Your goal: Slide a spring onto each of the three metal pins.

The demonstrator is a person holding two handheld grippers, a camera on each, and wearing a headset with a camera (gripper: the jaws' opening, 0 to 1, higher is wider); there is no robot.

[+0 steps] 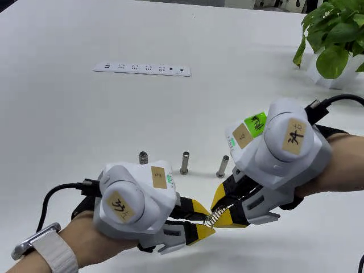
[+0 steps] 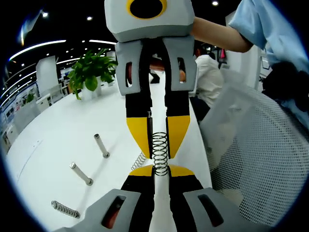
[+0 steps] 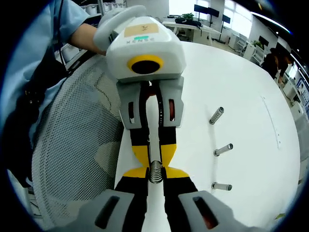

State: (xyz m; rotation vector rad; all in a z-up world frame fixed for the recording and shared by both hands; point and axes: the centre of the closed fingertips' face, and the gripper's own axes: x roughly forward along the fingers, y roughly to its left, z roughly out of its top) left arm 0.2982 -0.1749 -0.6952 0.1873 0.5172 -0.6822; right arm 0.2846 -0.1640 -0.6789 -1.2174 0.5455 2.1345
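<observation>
- left gripper [image 1: 205, 223] – jaws narrow, pinched on one end of the spring [image 1: 215, 215], just above the bench's [image 1: 68, 125] near edge
- right gripper [image 1: 223, 209] – jaws narrow too, closed on the other end of the same spring; the 2 sets of yellow tips nearly meet
- left gripper view: spring [image 2: 160, 153] runs straight from the view's own tips [image 2: 155, 172] up between the right gripper's fingers [image 2: 140, 133]
- right gripper view: spring [image 3: 155, 172] seen end-on between the view's own tips, the left gripper's tips [image 3: 154, 153] just beyond it
- 3 pins upright in a row on the bench, just behind the grippers
- head view: left pin [image 1: 143, 161] carries a fitted spring [image 1: 143, 154]; middle pin [image 1: 185, 162] and right pin [image 1: 223, 166] are bare
- held spring touches no pin, sits nearest the right pin
- power strip [image 1: 142, 69] lies flat well back toward the far edge
- potted plant [image 1: 333, 34] at the far right corner
- watch [image 1: 40, 242] on the wrist behind the left gripper, black cable [image 1: 57, 193] trailing from that gripper
</observation>
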